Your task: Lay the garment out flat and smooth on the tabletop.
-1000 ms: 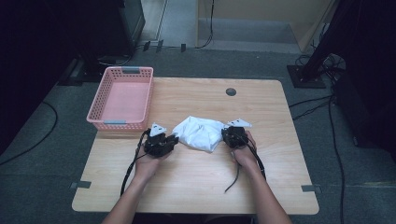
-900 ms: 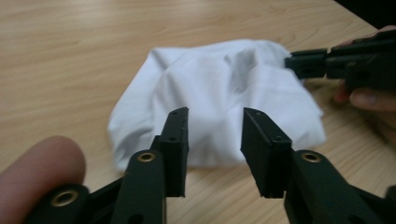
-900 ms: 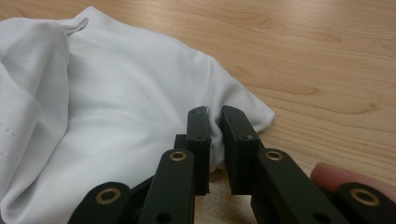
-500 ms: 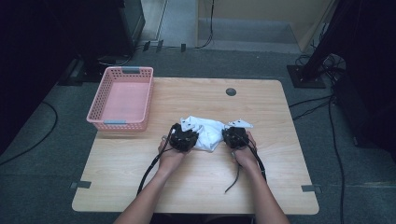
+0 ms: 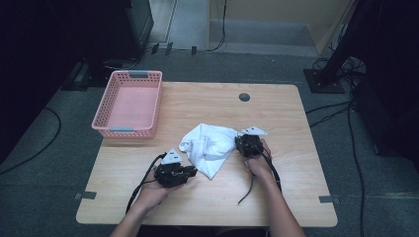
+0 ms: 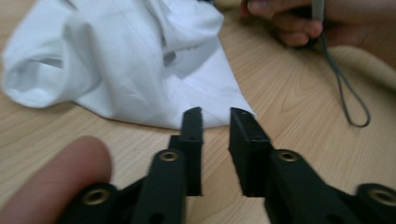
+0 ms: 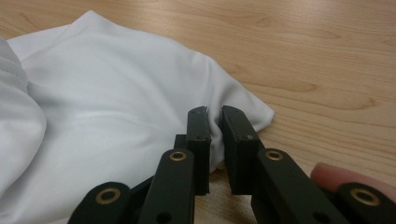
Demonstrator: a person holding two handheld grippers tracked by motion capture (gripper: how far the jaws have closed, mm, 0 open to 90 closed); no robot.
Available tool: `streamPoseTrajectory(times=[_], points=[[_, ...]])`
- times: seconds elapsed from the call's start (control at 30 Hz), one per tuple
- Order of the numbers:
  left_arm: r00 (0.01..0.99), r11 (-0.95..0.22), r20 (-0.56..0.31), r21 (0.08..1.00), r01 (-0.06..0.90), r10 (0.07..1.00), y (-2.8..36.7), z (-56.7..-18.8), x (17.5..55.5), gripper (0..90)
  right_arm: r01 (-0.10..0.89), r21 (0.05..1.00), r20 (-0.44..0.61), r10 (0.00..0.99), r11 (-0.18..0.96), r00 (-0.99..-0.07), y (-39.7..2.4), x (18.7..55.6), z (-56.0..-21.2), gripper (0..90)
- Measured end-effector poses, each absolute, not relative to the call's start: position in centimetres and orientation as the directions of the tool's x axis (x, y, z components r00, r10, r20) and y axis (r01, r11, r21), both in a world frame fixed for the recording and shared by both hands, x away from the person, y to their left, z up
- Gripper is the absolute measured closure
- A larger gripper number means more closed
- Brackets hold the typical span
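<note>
- High view: no readable brand, label or writing is visible. A pink basket (image 5: 128,104) sits at the counter's (image 5: 296,197) far left corner; its interior holds nothing. A crumpled white cloth (image 5: 210,147) lies at mid-counter. A dark round grommet (image 5: 244,97) is set near the far edge. The left gripper (image 5: 191,171) sits just off the cloth's near corner, not visibly touching it; 0.5 s ago it was at the cloth's left edge, so it has moved back toward the person. The right gripper (image 5: 238,143) is at the cloth's right edge, unchanged in position from 0.5 s ago.
- Left gripper view: the left gripper (image 6: 215,112) points at the cloth's (image 6: 130,60) near hem; its fingers (image 6: 192,126) stand apart with bare counter between them and nothing gripped. The person's right hand (image 6: 299,21) shows at the top edge.
- Right gripper view: the right gripper (image 7: 213,111) has its fingers (image 7: 198,128) clamped on a fold of the cloth (image 7: 102,107) near its corner.
</note>
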State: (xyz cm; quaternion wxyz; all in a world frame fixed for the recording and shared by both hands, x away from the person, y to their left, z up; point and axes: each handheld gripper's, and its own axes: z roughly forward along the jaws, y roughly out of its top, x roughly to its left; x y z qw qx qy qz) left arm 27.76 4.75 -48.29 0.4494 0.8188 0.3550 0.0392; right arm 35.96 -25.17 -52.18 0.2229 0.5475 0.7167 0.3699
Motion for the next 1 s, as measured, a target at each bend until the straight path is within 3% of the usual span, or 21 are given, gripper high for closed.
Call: streamPoseTrajectory(times=[0.07,0.17,0.3,0.4,0.47,0.5,0.53,0.57,0.7,0.8,0.93,0.97,1.0], points=[[0.683,-0.259,-0.256,0.791,0.555,0.684,4.9,-47.5,28.7,61.7,0.617,0.776,0.078,0.951,0.131,-0.3,-25.1,35.9,-52.2,82.8],[0.654,-0.246,-0.231,0.797,0.552,0.721,4.1,-47.5,29.6,54.3,0.614,0.777,0.07,0.951,0.137,-0.302,-25.1,35.9,-52.2,82.7],[0.58,-0.247,-0.147,0.801,0.545,0.801,2.2,-48.2,31.7,49.8,0.616,0.777,0.081,0.95,0.129,-0.301,-25.1,35.9,-52.2,82.4],[0.55,-0.239,-0.135,0.797,0.555,0.824,1.2,-48.9,33.0,47.4,0.617,0.776,0.083,0.949,0.13,-0.304,-25.2,35.9,-52.2,81.6],[0.557,-0.266,-0.117,0.787,0.557,0.822,0.8,-49.4,33.5,50.3,0.623,0.773,0.1,0.948,0.116,-0.301,-25.2,36.0,-52.2,77.6],[0.56,-0.284,-0.102,0.779,0.559,0.822,0.7,-49.6,33.5,59.2,0.661,0.75,0.203,0.936,0.041,-0.288,-25.6,36.0,-51.7,67.2],[0.566,-0.298,-0.093,0.775,0.558,0.819,0.8,-49.7,33.5,64.0,0.651,0.759,0.225,0.928,0.023,-0.295,-25.6,35.7,-51.2,65.6],[0.573,-0.302,-0.093,0.776,0.555,0.814,0.9,-49.9,33.4,64.0,0.651,0.759,0.225,0.928,0.023,-0.295,-25.6,35.7,-51.2,65.6],[0.589,-0.294,-0.122,0.774,0.56,0.799,1.3,-50.1,33.1,79.3,0.573,0.817,0.201,0.897,0.069,-0.394,-24.1,34.0,-48.6,59.4],[0.597,-0.296,-0.126,0.776,0.557,0.792,1.4,-50.2,32.8,83.5,0.558,0.817,0.208,0.829,0.146,-0.52,-21.1,32.9,-47.7,51.1],[0.604,-0.293,-0.144,0.772,0.564,0.784,1.9,-50.2,32.4,86.3,0.566,0.794,0.168,0.812,0.224,-0.558,-18.3,32.8,-48.4,45.1],[0.604,-0.293,-0.144,0.772,0.564,0.784,1.9,-50.2,32.4,86.8,0.566,0.794,0.168,0.812,0.224,-0.558,-18.3,32.8,-48.4,45.1],[0.608,-0.294,-0.151,0.769,0.568,0.78,2.3,-50.2,32.2,87.2,0.585,0.775,0.157,0.822,0.241,-0.547,-17.7,33.0,-49.1,51.2]])
